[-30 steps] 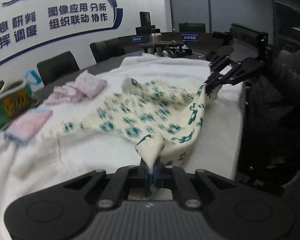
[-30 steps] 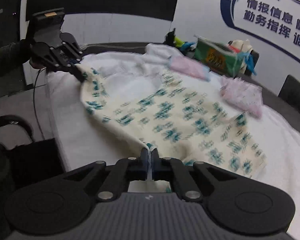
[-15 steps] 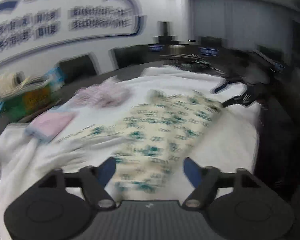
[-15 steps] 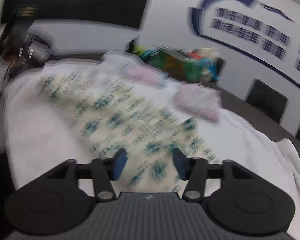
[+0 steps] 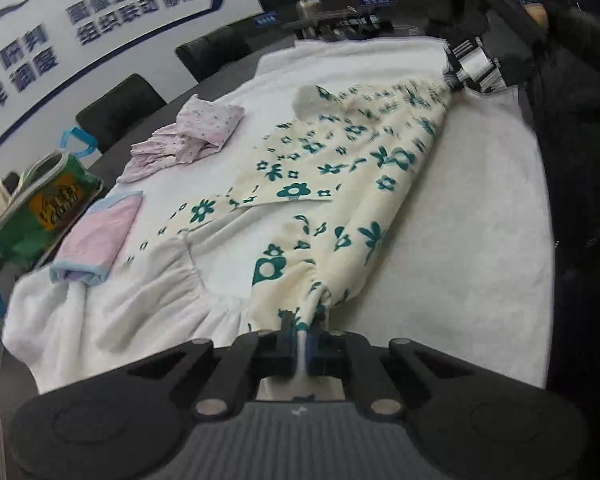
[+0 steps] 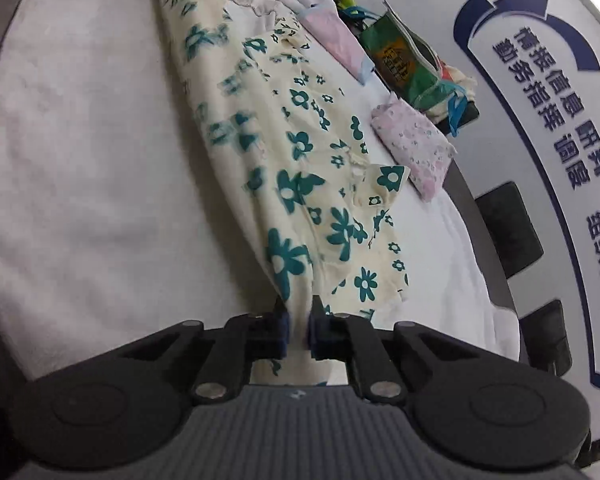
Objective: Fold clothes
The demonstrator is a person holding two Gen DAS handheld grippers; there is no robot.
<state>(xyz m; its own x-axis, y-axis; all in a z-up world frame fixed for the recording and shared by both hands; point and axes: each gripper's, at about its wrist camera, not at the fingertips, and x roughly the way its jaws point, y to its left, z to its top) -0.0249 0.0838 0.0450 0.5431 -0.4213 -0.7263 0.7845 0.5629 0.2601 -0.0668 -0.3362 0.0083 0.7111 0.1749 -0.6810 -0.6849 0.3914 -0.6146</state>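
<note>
Floral garment (image 5: 364,168) on the white cover (image 5: 480,216), half a second ago lying released, now stretched in a long band between left gripper (image 5: 300,334) and right gripper (image 6: 298,330), each reclosed, pinching a gathered end.

blue wall lettering (image 6: 556,104) 情报信息 研判, 勤务指挥 调度, 图像应用 分析, 组织联动 协作

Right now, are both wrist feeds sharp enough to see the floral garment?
Left wrist: floral garment mostly sharp, right gripper smeared, fisheye bends the towel. Right wrist: print sharp near the jaws, motion-blurred mid-cloth; wall lettering curved but readable.
</note>
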